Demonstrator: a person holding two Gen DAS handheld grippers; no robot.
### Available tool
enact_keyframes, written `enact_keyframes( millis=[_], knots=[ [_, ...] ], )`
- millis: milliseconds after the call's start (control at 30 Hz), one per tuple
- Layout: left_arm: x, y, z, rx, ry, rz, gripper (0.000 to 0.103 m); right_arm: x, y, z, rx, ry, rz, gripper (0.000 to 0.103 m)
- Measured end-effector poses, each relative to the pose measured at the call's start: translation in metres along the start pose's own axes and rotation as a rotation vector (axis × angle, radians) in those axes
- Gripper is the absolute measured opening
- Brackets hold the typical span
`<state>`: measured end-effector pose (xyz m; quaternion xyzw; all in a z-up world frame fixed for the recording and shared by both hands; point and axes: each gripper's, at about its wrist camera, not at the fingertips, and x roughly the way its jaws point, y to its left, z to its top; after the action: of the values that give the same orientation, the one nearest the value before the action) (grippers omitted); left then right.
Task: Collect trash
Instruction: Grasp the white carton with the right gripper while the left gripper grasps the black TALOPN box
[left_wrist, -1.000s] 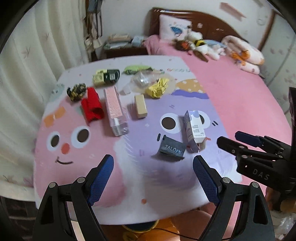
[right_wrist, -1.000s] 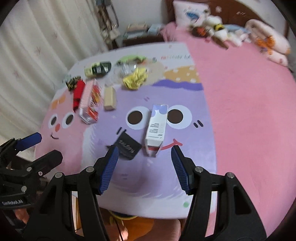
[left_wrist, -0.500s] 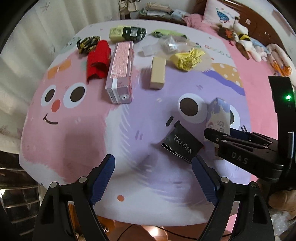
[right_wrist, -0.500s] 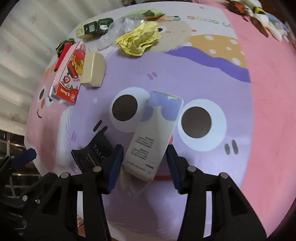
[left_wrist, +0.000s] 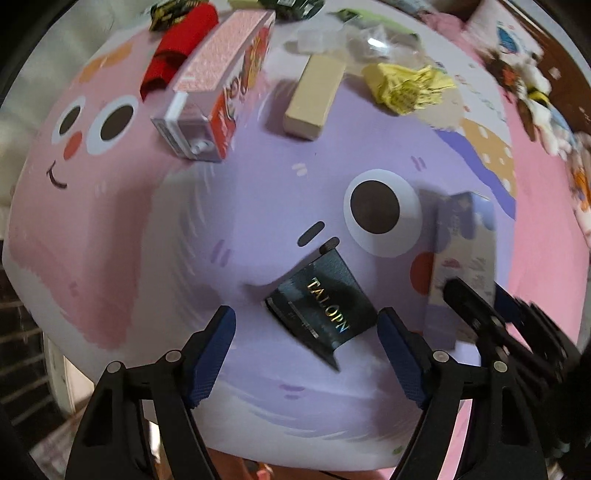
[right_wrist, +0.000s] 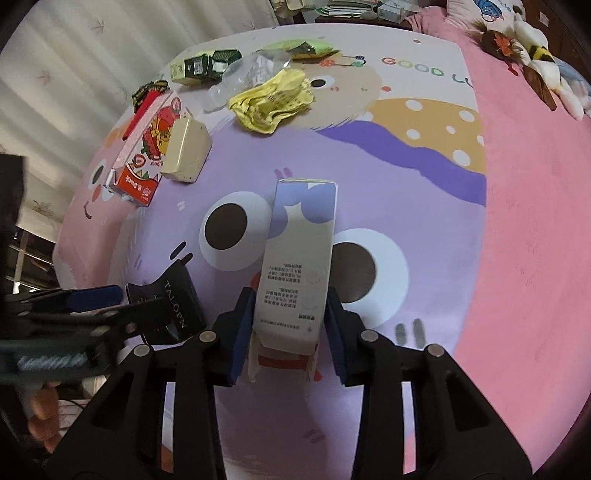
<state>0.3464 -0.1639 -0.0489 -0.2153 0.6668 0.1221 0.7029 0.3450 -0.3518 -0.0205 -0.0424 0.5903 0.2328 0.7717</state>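
Two grippers, two targets, both at the near edge of the cartoon-print cloth (right_wrist: 424, 192).

Right gripper (right_wrist: 290, 325): jaws straddle the near end of the white carton (right_wrist: 299, 266). Pads sit at or just off its two long sides; cannot tell whether they already press. Carton lies flat, long axis pointing straight away from the gripper, in line with the fingers, so the jaws would close across its short width. Thin printed card, box-shaped, purple-blue far end; near end flaps hang open, so it may crush if squeezed there.

Left gripper (left_wrist: 306, 350): wide open, empty. Black packet (left_wrist: 319, 306) lies between and just ahead of the fingertips, nearer the right finger. Its long axis runs diagonally to the jaw line. Dark card, gold lettering, flattened, one edge lifted off the cloth. Judgement: left needs to advance and perhaps rotate before closing.

Remaining trash, well beyond: pink juice box (left_wrist: 218, 92), tan block (left_wrist: 314, 96), crumpled yellow wrapper (left_wrist: 406, 88), red wrapper (left_wrist: 177, 44).
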Motion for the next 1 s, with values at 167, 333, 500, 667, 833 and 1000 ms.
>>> enact_keyframes(
  millis=[167,333,500,667,833,1000],
  knots=[
    [0.018,-0.020,0.007,-0.065,0.050,0.066,0.081,-0.003,-0.011,-0.002,0.011,-0.006,0.029,0.033],
    [0.031,-0.045,0.009,-0.073,0.090,0.161,0.077,-0.001,-0.016,-0.005,0.028,0.000,0.056,0.033],
    [0.030,-0.061,0.009,-0.055,0.071,0.166,0.069,0.000,-0.021,-0.013,0.039,0.006,0.071,0.033],
    [0.022,-0.071,0.004,0.008,0.071,0.116,0.046,-0.003,-0.023,-0.018,0.044,0.013,0.074,0.033],
    [0.015,-0.071,-0.008,0.067,0.063,0.071,0.044,-0.004,-0.019,-0.019,0.049,0.014,0.070,0.033],
    [0.000,-0.048,-0.019,0.101,0.046,-0.017,0.043,-0.012,-0.004,-0.022,0.045,0.004,0.066,0.033]
  ],
)
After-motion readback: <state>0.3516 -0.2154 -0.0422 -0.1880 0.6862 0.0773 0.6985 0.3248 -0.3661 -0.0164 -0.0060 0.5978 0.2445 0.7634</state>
